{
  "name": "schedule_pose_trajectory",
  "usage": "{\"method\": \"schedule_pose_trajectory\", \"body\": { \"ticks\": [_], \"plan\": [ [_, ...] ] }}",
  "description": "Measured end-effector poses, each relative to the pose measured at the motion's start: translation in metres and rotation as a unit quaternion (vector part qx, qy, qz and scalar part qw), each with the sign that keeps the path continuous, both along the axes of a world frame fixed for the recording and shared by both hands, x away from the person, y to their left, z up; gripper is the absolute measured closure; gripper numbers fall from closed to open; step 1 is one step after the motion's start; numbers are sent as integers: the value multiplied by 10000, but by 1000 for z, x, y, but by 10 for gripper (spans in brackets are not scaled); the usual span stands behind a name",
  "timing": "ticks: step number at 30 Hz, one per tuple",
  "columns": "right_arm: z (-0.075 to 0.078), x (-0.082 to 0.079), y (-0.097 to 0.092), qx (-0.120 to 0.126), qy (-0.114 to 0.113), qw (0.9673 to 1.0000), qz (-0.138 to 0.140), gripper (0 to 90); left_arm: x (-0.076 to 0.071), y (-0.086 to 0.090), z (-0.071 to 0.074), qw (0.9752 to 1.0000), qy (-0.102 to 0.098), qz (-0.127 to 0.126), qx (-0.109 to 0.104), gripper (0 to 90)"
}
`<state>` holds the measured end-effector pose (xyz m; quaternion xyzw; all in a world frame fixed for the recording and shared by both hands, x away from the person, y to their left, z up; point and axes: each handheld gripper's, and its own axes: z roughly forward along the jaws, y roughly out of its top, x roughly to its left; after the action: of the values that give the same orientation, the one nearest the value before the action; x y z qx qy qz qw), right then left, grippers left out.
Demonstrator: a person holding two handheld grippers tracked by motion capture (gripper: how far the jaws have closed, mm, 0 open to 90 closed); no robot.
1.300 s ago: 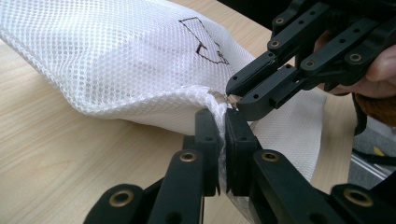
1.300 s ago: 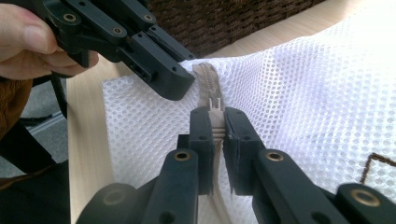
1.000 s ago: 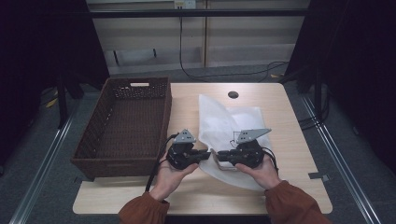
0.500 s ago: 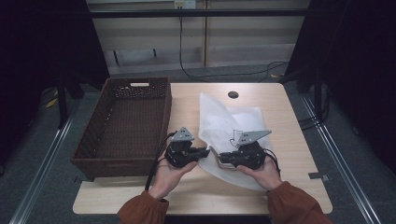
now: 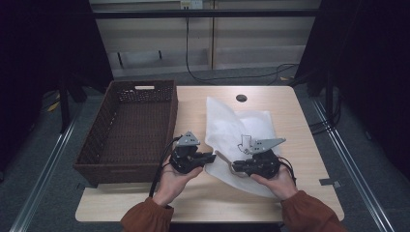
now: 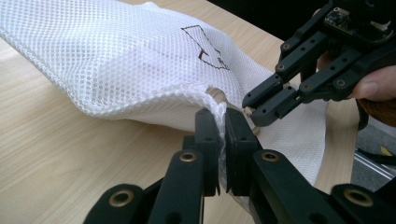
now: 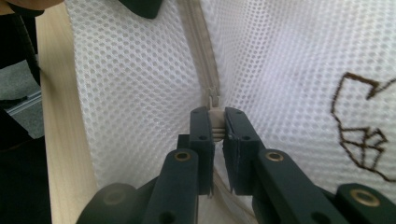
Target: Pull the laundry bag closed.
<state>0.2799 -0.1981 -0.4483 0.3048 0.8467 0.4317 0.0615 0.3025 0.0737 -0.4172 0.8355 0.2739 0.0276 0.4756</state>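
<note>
**Zip pull pinched, bag edge held**

Little has shifted since the earlier frames: both our hands sit where they were, low over the white mesh laundry bag (image 5: 241,137) on the wooden table (image 5: 300,104), beside the wicker basket (image 5: 128,125). Our left gripper (image 6: 222,126) is pressed together on the bag's seamed edge; our right gripper (image 7: 215,123) pinches the zip pull (image 7: 215,122). We judge the small pull could slip from the pads if we tug at an angle, or the mesh could bunch and jam the slider. The bag lies flat, limp and honeycombed, with a brown outline emblem (image 7: 362,123).
</note>
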Motion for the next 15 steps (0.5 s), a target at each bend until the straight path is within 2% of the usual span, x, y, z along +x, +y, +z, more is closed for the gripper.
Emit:
{"method": "schedule_pose_trajectory", "body": {
  "ticks": [15],
  "plan": [
    [-1, -2, -8, -12, -13, 10000, -66, 825, 0, 0, 1, 10000, -19, -4, 58, 859]
  ]
}}
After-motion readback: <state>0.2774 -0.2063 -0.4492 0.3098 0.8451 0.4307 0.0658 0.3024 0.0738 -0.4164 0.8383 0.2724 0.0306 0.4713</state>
